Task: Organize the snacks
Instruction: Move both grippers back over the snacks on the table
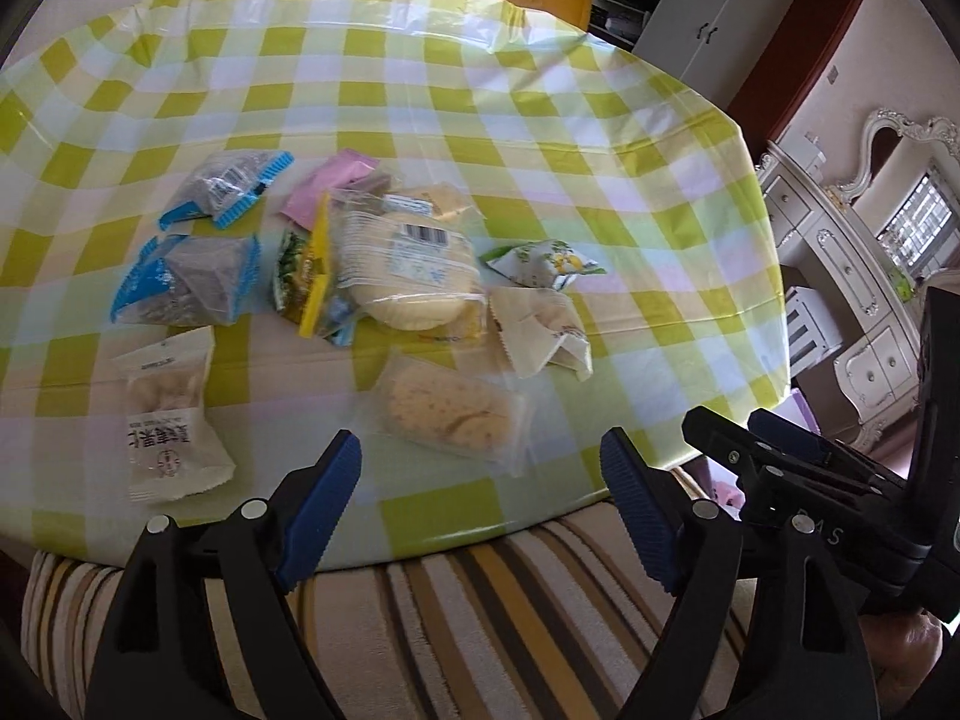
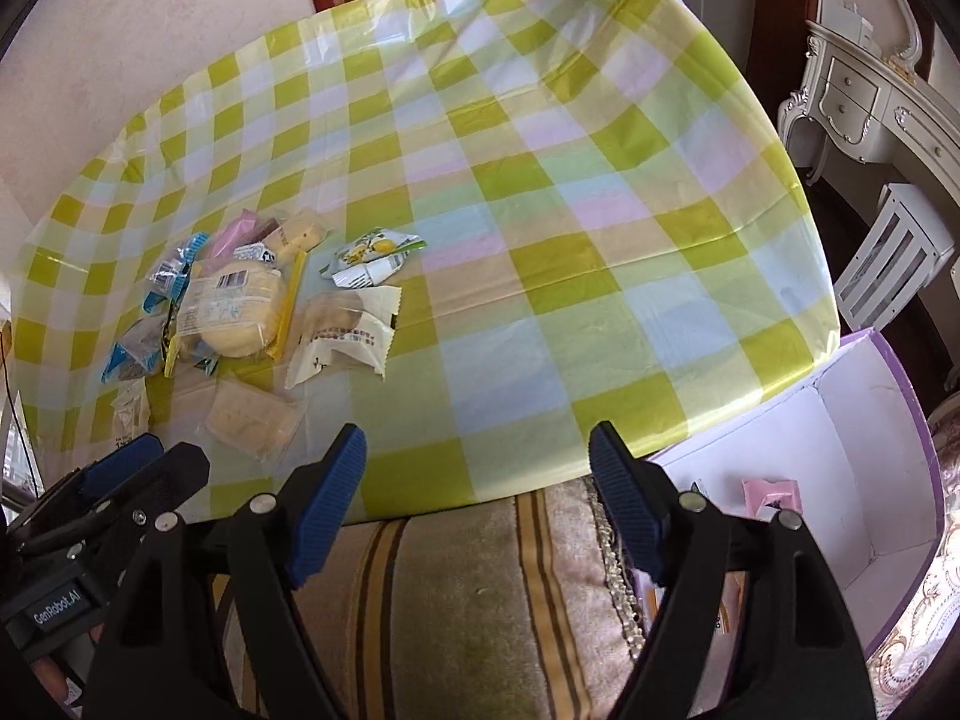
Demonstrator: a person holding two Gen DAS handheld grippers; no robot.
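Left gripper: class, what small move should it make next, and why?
Probably forward and down onto the nearest cake packet. The left gripper is open and empty at the table's near edge, and snacks still lie loose while the box waits.

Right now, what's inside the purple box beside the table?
Inside the purple box, a small pink packet lies on the white floor. Another packet with orange print shows partly; the right tool hides the rest of that corner.
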